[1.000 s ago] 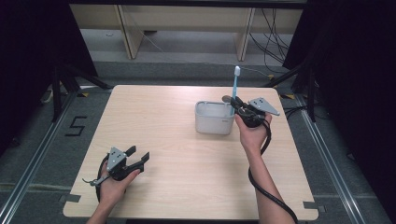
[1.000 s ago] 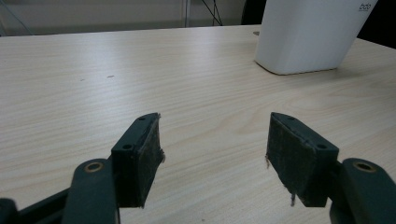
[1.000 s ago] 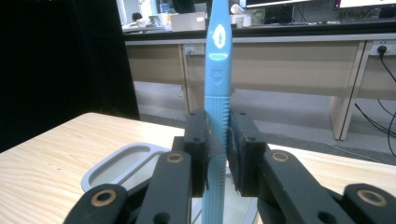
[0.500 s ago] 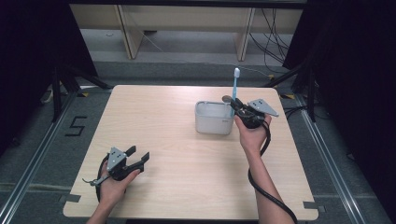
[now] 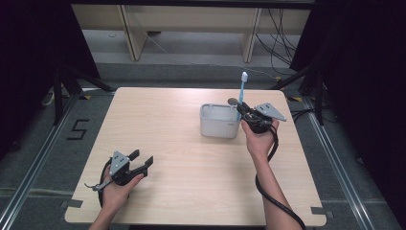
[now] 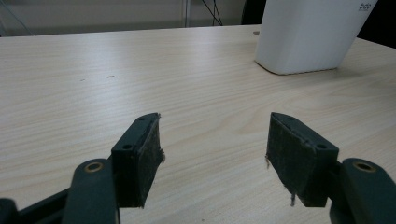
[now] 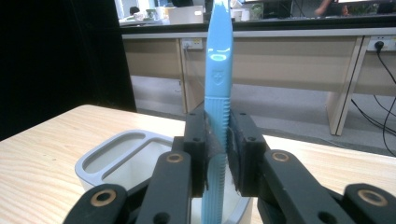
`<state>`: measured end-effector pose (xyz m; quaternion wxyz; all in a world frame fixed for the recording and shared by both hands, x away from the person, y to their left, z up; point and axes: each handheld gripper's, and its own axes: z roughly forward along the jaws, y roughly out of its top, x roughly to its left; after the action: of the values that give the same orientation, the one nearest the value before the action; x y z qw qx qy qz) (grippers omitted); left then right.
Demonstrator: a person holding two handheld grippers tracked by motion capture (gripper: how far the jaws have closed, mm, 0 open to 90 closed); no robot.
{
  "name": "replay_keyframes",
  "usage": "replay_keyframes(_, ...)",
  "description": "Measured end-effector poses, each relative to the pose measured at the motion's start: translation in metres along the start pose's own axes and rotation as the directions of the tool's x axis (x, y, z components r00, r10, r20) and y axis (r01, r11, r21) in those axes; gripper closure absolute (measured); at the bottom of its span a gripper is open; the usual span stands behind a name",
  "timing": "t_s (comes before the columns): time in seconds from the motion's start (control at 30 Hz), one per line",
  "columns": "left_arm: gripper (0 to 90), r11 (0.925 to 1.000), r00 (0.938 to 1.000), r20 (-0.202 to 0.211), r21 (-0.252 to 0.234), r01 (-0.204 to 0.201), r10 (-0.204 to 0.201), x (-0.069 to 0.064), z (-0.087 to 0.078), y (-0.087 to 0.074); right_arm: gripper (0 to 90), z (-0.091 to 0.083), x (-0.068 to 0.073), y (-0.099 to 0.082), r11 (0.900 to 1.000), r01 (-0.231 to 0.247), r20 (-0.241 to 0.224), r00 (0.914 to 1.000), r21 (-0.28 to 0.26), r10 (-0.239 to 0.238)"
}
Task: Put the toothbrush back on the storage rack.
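While both hands are keeping almost exactly where the earlier high views had them, very little is shifting on the table.

Right gripper (image 5: 245,111): sitting right of centre in the high view, its jaws are clamping the ribbed grip of the blue toothbrush (image 7: 218,100); in the right gripper view the pads are pressing on both sides of the handle.

Toothbrush: standing upright with its white head (image 5: 244,76) topmost, its lower end is reaching down inside the holder's right-hand end.

Holder (image 5: 218,125): the white holder is resting on the table (image 5: 182,191) just left of the right gripper, showing two compartments in the right gripper view; which one is taking the brush I cannot tell for sure.

Left gripper (image 5: 142,160): lying low at the lower left of the high view, its jaws are standing wide apart with nothing between them; in the left gripper view bare wood is showing between the pads (image 6: 144,156), and the holder (image 6: 308,35) is sitting at the upper right.

Change: the brush is holding the same height and tilt as a moment ago, and the grip is not loosening.

Meaning: judging by this, the placing seems to be pausing just before release, with the brush apparently still needing to be let go.
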<state>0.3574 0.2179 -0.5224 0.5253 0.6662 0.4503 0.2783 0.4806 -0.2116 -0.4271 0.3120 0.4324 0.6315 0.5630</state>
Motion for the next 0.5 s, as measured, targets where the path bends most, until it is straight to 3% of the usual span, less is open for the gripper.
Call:
replay_keyframes(0.23,34.5,1.0,1.0,-0.001,0.002,-0.001,0.001,-0.0001,-0.0001,0.0001,78.7,-0.0013,-0.0021,-0.0025,0.9996,0.027,0.011,0.9996,0.0,-0.027)
replay_keyframes(0.3,34.5,1.0,1.0,-0.001,0.001,0.0,0.0,-0.0001,-0.0001,0.0,78.7,-0.0021,-0.0005,-0.0037,0.9999,-0.002,0.01,1.0,0.013,0.002)
replay_keyframes(0.5,34.5,1.0,1.0,-0.001,0.0,-0.002,0.002,-0.0003,0.0,0.0,78.6,-0.0017,-0.0008,-0.0068,0.9994,0.033,0.012,0.9994,0.01,-0.033)
